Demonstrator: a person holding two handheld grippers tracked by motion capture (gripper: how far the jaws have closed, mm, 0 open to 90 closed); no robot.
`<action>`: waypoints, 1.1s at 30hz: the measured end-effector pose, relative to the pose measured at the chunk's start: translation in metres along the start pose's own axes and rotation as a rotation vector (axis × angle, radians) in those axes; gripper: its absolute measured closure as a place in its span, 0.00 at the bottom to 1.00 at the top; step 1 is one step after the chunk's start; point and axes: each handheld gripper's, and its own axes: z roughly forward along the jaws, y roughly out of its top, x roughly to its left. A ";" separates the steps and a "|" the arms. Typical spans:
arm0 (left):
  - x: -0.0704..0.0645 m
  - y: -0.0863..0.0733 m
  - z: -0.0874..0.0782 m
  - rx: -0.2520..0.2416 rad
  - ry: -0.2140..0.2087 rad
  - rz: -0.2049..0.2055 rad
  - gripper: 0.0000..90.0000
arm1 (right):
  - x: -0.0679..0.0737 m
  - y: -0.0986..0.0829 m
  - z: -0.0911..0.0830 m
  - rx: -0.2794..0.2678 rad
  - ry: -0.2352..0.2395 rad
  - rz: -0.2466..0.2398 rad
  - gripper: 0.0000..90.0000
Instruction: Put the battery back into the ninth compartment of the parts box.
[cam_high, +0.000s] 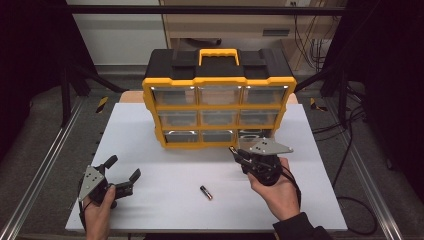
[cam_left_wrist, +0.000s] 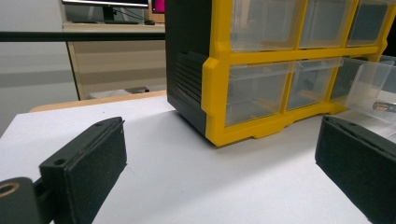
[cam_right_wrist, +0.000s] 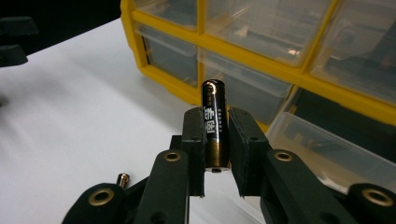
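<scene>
A yellow-and-black drawer organizer (cam_high: 218, 107) stands upright at the middle of the white table (cam_high: 150, 125). Its bottom-right clear drawer (cam_high: 254, 134) is pulled out. My right gripper (cam_high: 234, 150) is just in front of that drawer, shut on a black-and-gold battery (cam_right_wrist: 214, 122) that stands up between the jaws (cam_right_wrist: 216, 140). A second battery (cam_high: 206, 192) lies loose on the table, nearer the person; its tip (cam_right_wrist: 123, 178) shows below the right jaws. My left gripper (cam_high: 124, 167) rests at the front left, wide open, with nothing between its pads (cam_left_wrist: 88, 163).
In the left gripper view the organizer (cam_left_wrist: 261, 70) is straight ahead and the pulled-out drawer (cam_left_wrist: 373, 86) is at the right, with a small metallic cylinder (cam_left_wrist: 385, 107) seen through its wall. Metal rails (cam_high: 45, 160) run along both sides of the table. Cables hang at the back right.
</scene>
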 end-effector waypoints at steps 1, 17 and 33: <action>0.000 0.000 0.000 0.000 0.000 0.000 0.02 | 0.000 0.000 0.000 0.000 0.000 0.000 0.85; -0.002 0.000 0.003 0.009 -0.004 0.001 0.02 | -0.031 0.012 -0.016 -0.008 -0.010 0.031 0.85; -0.003 0.000 0.004 0.017 -0.013 0.014 0.02 | -0.053 0.029 -0.024 0.002 -0.029 0.024 0.85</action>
